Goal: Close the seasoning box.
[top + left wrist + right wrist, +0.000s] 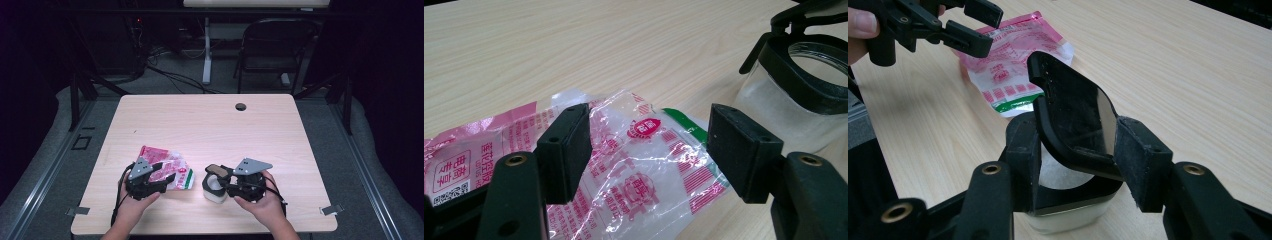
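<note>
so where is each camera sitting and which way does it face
high view: above the person's edge of the table, facing forward and down; both hands and forearms enter at the bottom.
left gripper view: rides the left gripper, looking along its open fingers over the pink packet.
right gripper view: rides the right gripper, facing the jar's raised black lid.
Shared: both gripper views show the packet and the jar.

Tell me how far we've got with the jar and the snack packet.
Done: the jar's hinged black lid stands flipped up, mouth open. In hand: the right gripper brackets the lid and rim, jaws wide, no firm squeeze visible; the left gripper is open above the pink packet, which lies flat on the table, apparently still sealed. Left, likely: grasping the packet and getting it to the jar.
</note>
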A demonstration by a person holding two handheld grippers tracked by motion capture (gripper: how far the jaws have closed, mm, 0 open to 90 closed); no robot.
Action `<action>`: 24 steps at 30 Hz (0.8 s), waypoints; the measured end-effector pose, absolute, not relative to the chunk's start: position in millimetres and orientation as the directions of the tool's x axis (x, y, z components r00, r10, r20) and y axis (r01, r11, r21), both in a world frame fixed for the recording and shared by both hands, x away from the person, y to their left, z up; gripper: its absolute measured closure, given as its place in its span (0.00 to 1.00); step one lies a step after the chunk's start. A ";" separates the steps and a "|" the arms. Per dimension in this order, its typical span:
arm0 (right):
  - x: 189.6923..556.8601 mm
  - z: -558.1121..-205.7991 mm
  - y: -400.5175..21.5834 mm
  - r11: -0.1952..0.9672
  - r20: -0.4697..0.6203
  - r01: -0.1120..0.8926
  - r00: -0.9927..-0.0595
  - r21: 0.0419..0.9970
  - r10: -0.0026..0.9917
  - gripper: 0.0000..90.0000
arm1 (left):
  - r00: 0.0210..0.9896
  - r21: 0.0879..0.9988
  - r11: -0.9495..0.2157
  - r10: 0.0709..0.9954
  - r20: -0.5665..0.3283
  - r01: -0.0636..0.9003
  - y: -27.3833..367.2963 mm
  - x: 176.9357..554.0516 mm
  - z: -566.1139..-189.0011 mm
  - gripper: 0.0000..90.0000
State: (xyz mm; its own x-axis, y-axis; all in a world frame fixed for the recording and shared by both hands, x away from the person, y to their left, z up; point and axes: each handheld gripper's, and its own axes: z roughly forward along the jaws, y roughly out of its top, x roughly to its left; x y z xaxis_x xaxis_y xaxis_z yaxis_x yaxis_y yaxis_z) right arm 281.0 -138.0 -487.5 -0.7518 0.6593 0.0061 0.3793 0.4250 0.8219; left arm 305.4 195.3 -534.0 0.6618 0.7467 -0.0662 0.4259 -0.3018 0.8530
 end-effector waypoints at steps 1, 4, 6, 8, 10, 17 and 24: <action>280.8 -487.5 -137.6 0.428 0.004 0.380 -0.752 0.820 0.659 0.60 | 0.661 0.853 -0.301 0.747 -0.067 0.426 195.4 305.4 -534.0 0.38; 280.5 -488.1 -136.4 0.431 0.004 0.379 -0.754 0.819 0.657 0.58 | 0.661 0.852 -0.301 0.747 -0.068 0.428 195.6 305.5 -534.0 0.38; 280.6 -488.6 -135.7 0.432 0.006 0.377 -0.759 0.819 0.651 0.57 | 0.662 0.852 -0.302 0.747 -0.067 0.427 195.5 305.5 -534.0 0.38; 280.5 -489.5 -134.4 0.433 0.008 0.377 -0.762 0.819 0.648 0.53 | 0.662 0.852 -0.302 0.747 -0.067 0.427 195.5 305.4 -533.9 0.38; 280.2 -490.4 -132.7 0.442 0.002 0.371 -0.767 0.817 0.641 0.51 | 0.661 0.852 -0.302 0.747 -0.068 0.428 195.5 305.5 -533.9 0.38; 279.3 -493.4 -128.1 0.474 -0.017 0.360 -0.783 0.804 0.622 0.51 | 0.662 0.852 -0.302 0.746 -0.067 0.427 195.6 305.5 -533.9 0.38; 278.5 -494.8 -126.0 0.491 -0.029 0.349 -0.791 0.798 0.611 0.51 | 0.665 0.852 -0.307 0.744 -0.063 0.425 195.2 305.5 -534.1 0.38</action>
State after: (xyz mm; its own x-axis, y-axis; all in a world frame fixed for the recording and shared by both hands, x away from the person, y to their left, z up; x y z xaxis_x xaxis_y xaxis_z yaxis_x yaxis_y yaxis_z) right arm 278.5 -126.0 -494.8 -0.7912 0.6109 -0.0293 0.3493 0.4907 0.7982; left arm 305.5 195.2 -534.1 0.6650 0.7441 -0.0634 0.4248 -0.3071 0.8516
